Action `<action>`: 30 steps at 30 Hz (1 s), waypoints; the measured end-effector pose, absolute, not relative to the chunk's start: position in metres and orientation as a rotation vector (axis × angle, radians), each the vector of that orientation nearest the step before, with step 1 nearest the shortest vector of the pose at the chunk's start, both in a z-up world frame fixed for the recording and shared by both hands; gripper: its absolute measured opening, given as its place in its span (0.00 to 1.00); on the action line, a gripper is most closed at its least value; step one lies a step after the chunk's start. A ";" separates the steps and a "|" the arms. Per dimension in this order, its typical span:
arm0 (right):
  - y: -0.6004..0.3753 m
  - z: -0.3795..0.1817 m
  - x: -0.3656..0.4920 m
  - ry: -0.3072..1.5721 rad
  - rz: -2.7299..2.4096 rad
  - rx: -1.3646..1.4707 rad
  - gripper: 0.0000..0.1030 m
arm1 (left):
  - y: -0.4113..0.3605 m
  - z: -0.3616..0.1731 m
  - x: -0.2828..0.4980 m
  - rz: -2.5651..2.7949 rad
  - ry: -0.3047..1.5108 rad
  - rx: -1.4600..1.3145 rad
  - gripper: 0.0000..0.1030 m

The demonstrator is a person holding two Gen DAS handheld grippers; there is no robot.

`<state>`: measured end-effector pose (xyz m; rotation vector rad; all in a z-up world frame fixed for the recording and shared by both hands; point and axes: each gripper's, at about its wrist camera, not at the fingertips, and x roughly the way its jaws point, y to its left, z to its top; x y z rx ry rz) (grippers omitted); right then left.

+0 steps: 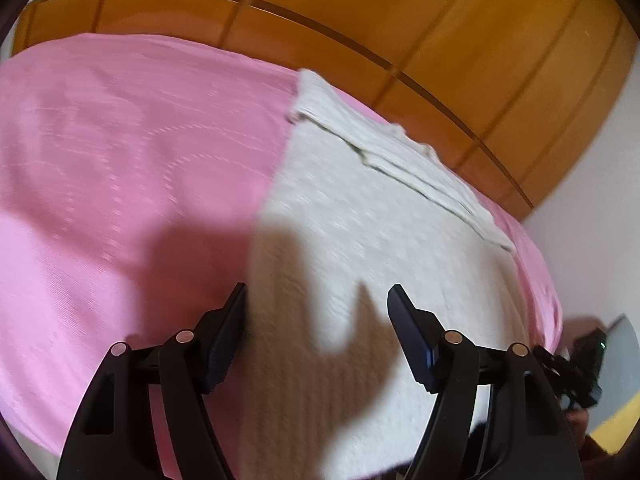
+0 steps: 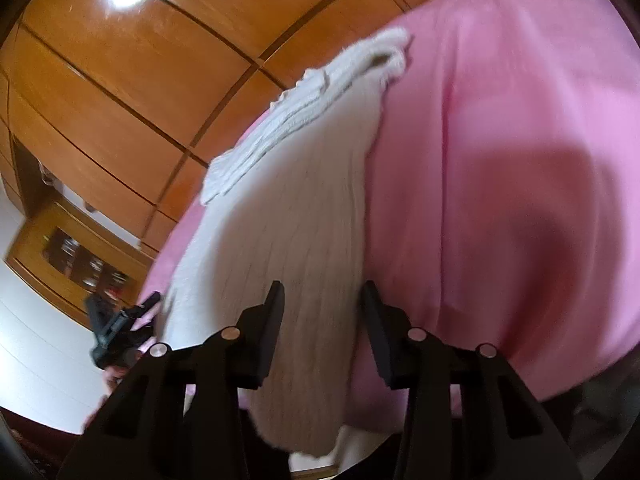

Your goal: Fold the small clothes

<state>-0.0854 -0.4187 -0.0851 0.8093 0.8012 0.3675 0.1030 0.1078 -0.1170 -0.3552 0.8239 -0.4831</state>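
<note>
A cream ribbed knit garment (image 1: 360,240) lies flat on a pink bedsheet (image 1: 120,160), with a folded part along its far edge. My left gripper (image 1: 316,300) is open and empty, above the garment's near left edge. In the right wrist view the same garment (image 2: 288,220) lies on the sheet (image 2: 520,160). My right gripper (image 2: 323,296) is open and empty, its fingers astride the garment's near right edge. The left gripper (image 2: 120,328) shows small at that view's left; the right gripper (image 1: 580,364) shows at the left wrist view's right edge.
A wooden wardrobe (image 1: 360,12) stands behind the bed. A wooden cabinet with glass doors (image 2: 80,264) stands against a white wall. The bed's near edge runs under both grippers.
</note>
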 end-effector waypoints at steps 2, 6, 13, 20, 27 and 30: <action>-0.416 -0.090 -0.087 0.814 0.399 0.839 0.38 | 0.105 -0.119 0.101 -0.512 0.840 -0.358 0.68; -0.404 -0.102 -0.084 0.894 0.513 0.883 0.38 | 0.102 -0.122 0.090 -0.561 0.866 -0.347 0.67; -0.384 -0.117 -0.075 1.008 0.636 0.943 0.42 | 0.100 -0.123 0.071 -0.592 0.895 -0.342 0.67; -0.372 -0.091 -0.069 0.939 0.662 0.836 0.08 | 0.093 -0.134 0.077 -0.598 0.981 -0.458 0.14; -0.402 -0.055 -0.084 0.710 0.702 0.874 0.07 | 0.098 -0.085 0.061 -0.651 0.846 -0.501 0.09; -0.419 -0.040 -0.089 0.622 0.726 0.900 0.06 | 0.101 -0.060 0.048 -0.671 0.771 -0.519 0.08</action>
